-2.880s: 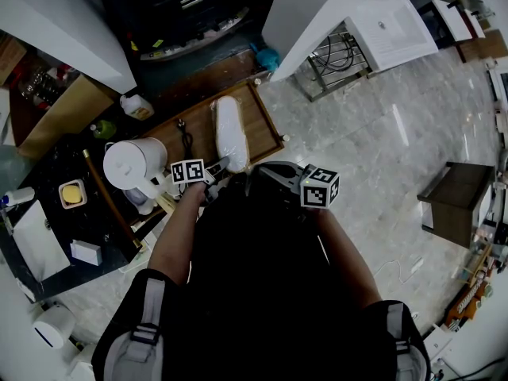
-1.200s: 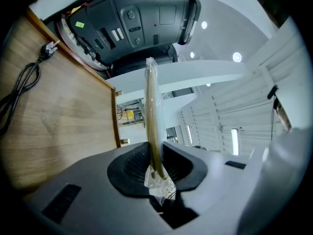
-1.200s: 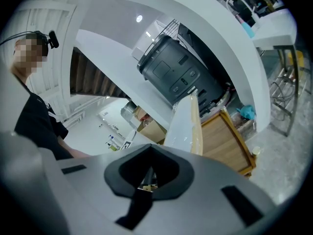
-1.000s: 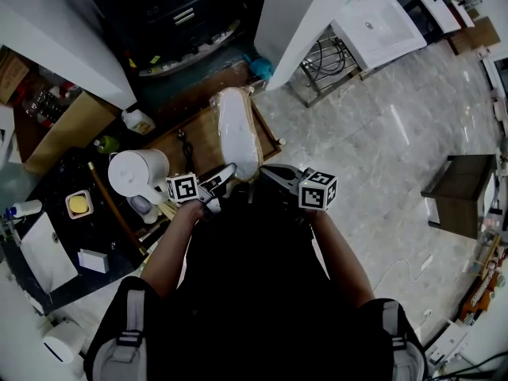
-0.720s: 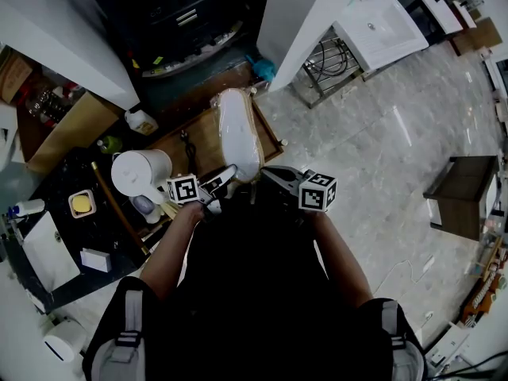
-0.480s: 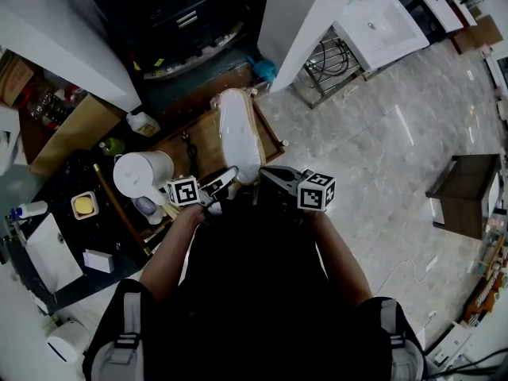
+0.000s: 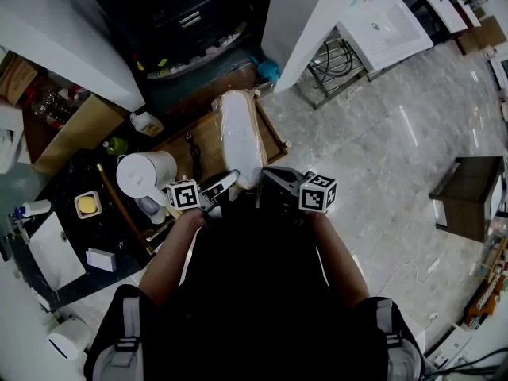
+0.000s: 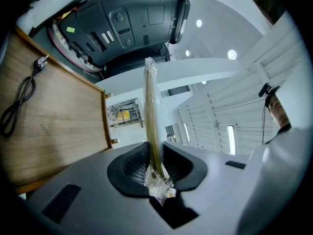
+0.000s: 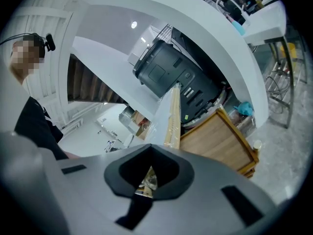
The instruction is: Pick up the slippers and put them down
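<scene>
left gripper [image 8: 155,168]: jaws nearly together, clamped on near end of wrapped slippers [image 7: 238,137].
right gripper [image 9: 149,177]: jaws pinched on the crinkled wrapper beside it.
wrapped slippers: held level, lifted clear above wooden tray [image 7: 208,133], along its right edge.
risk: grip is on a thin end and slick film; far end may sag or slide free if hands part.

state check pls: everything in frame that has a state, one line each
slippers: in clear wrap, held up off the tray by one end
left tongs: shut on slippers
right tongs: shut on slippers
cable: bundled, lying on tray
</scene>
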Motion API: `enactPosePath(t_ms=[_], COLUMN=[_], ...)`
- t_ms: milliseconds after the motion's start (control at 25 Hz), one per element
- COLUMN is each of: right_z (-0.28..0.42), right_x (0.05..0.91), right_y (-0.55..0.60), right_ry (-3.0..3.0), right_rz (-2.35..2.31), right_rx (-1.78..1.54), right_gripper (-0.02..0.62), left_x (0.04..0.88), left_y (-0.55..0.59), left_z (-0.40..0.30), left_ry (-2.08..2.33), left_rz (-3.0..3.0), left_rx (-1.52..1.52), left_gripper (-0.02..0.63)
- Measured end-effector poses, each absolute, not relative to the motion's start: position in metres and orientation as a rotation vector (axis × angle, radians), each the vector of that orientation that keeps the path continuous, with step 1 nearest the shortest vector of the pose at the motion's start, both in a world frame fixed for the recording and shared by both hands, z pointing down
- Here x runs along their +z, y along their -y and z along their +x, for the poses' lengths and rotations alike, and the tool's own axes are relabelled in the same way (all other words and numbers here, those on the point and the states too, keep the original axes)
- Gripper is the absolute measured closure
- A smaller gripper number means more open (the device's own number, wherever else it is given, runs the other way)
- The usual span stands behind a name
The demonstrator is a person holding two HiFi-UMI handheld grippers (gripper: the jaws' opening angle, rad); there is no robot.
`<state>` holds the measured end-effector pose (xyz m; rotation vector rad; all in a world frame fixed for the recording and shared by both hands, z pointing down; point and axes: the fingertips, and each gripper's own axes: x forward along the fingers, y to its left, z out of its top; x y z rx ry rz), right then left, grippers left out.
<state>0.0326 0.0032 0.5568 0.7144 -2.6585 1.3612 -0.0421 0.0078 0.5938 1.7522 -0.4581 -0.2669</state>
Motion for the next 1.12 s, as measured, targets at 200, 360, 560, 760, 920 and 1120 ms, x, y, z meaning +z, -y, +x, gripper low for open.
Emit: enactPosePath(t_ms=[200, 360, 560, 760, 920, 1120], right_z=[0.033, 0.035, 0.036, 0.035, 0.037, 0.039], right_x=[0.557, 0.557, 0.558, 0.560, 0.560, 0.561], right_y=[-0.001, 0.001, 0.005, 0.008, 0.009, 0.010], right_ry=[2.658, 2.661, 2.655, 2.652, 2.651, 2.648], right_rz=[0.717, 0.721, 0.724, 0.726, 0.727, 0.732], right_rx=[1.364, 1.365, 1.364, 1.365, 1.360, 1.359], right_gripper=[0.588, 0.588, 0.588, 0.589, 0.589, 0.589], left_x=[0.593, 0.595, 0.594, 0.596, 0.598, 0.600], left_y=[-0.006, -0.005, -0.002, -0.002, 0.001, 0.003], left_z=[-0.042, -0.042, -0.041, -0.037, -0.034, -0.033], left_ry=[0.463, 0.462, 0.456, 0.436, 0.436, 0.436], left_rz=[1.809, 1.823, 1.819, 1.753, 1.765, 1.747], left_rx=[-0.234, -0.227, -0.237, -0.270, -0.259, -0.266], left_gripper=[0.528, 0.528, 0.528, 0.528, 0.528, 0.528])
